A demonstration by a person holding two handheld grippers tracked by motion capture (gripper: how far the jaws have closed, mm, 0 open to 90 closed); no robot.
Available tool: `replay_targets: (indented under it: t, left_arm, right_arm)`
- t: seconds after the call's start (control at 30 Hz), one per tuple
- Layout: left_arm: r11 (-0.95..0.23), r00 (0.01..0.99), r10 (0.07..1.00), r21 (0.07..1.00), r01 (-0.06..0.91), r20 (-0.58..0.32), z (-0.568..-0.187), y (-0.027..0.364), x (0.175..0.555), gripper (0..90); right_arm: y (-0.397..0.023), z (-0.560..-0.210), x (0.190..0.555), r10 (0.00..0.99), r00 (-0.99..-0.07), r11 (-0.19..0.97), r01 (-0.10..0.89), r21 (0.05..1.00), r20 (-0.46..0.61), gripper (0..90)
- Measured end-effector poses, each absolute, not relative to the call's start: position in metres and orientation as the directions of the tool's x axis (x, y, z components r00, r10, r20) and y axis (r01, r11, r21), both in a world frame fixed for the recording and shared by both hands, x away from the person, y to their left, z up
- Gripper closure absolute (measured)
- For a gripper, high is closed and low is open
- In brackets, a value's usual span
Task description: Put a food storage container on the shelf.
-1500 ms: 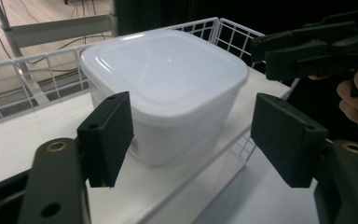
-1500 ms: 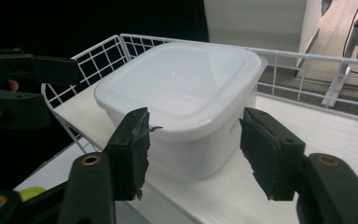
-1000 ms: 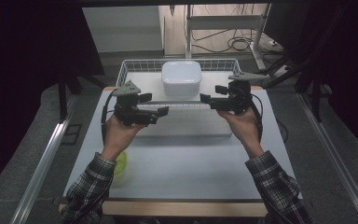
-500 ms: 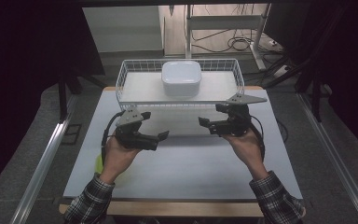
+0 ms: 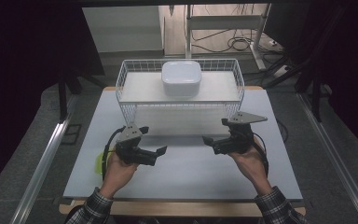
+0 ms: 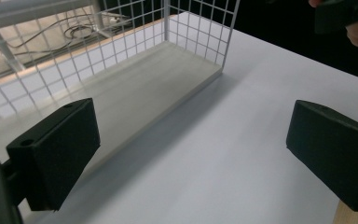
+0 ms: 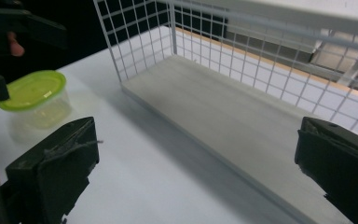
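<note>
A white wire rack (image 5: 179, 105) stands at the back middle of the white table (image 5: 186, 177). On its top shelf rests a white lidded box (image 5: 181, 78). My left gripper (image 5: 153, 140) hovers over the table in front of the rack's left end, open and empty. In front of the right end my right gripper (image 5: 215, 131) is also open and empty. The left gripper view looks between my left gripper's (image 6: 191, 154) spread jaws at the rack's lower board (image 6: 144, 93). The right gripper view shows that board (image 7: 242, 116) beyond my right gripper (image 7: 191, 172).
A clear tub with a green lid (image 7: 35, 98) sits on the table by the left hand, and a sliver of the tub (image 5: 99, 162) peeks out beside the wrist. Dark floor, metal rails and cables surround the table.
Both grippers have drawn back from the rack's front corners toward the person and now hover lower over the table. The rack and the white box stay in place.
</note>
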State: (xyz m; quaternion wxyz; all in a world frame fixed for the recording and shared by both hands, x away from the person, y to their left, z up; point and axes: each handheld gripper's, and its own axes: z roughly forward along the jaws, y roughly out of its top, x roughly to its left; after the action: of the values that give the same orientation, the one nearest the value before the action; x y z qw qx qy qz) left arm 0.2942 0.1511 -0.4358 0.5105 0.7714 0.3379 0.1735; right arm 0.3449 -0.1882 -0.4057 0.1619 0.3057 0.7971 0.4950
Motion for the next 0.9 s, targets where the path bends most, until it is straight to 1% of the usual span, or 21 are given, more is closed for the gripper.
replay_targets:
  t: [0.1, 0.23, 0.37, 0.47, 0.63, 0.9]
  left_arm:
    - [-0.249, 0.711, 0.698, 0.901, 0.354, -0.086, -0.446, 0.155, 0.288, 2.4]
    - [-0.3, 0.7, 0.714, 0.887, 0.35, -0.034, -0.461, 0.154, 0.278, 2.3]
    - [-0.315, 0.715, 0.696, 0.864, 0.393, -0.071, -0.477, 0.154, 0.272, 2.9]
    - [-0.339, 0.721, 0.69, 0.853, 0.397, -0.061, -0.486, 0.151, 0.266, 3.7]
    - [-0.369, 0.724, 0.689, 0.84, 0.398, -0.041, -0.493, 0.149, 0.261, 3.5]
    - [-0.362, 0.718, 0.693, 0.829, 0.426, -0.066, -0.501, 0.155, 0.258, 4.5]
  right_arm:
    - [-0.19, -0.414, 0.339, 0.644, -0.763, 0.324, 0.333, 0.885, 0.051, 0.0]
    - [-0.191, -0.429, 0.331, 0.636, -0.768, 0.332, 0.358, 0.873, 0.074, 0.0]
    - [-0.196, -0.441, 0.32, 0.62, -0.779, 0.321, 0.36, 0.876, 0.093, 1.4]
    - [-0.2, -0.449, 0.313, 0.626, -0.775, 0.319, 0.358, 0.877, 0.089, 2.3]
    - [-0.202, -0.461, 0.304, 0.633, -0.772, 0.352, 0.364, 0.862, 0.067, 3.0]
    - [-0.206, -0.481, 0.298, 0.636, -0.767, 0.376, 0.401, 0.835, 0.082, 3.3]
